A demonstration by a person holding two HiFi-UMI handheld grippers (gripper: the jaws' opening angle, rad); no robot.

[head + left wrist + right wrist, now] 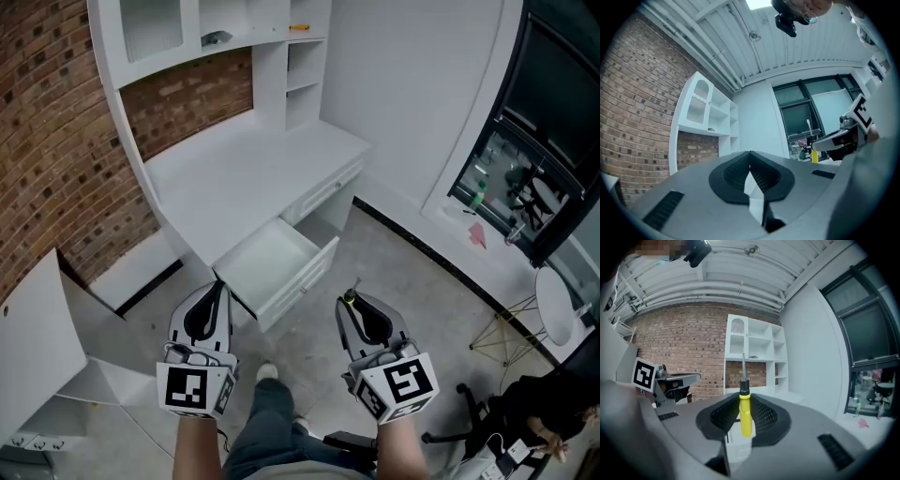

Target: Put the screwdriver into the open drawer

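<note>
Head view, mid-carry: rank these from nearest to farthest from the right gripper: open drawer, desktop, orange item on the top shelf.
1. The open drawer, just ahead and left of the right gripper, which grips the screwdriver.
2. The desktop, behind the drawer.
3. The orange item, up on the top shelf, farthest.

I see screwdriver (745, 414): glossy yellow plastic handle, metal shaft; desk (234, 178) smooth matt white; brick wall (47, 141) rough.

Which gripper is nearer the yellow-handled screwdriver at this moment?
Right. The right gripper holds the yellow-handled screwdriver between its jaws; the left gripper is off to its left, apart from it.
</note>
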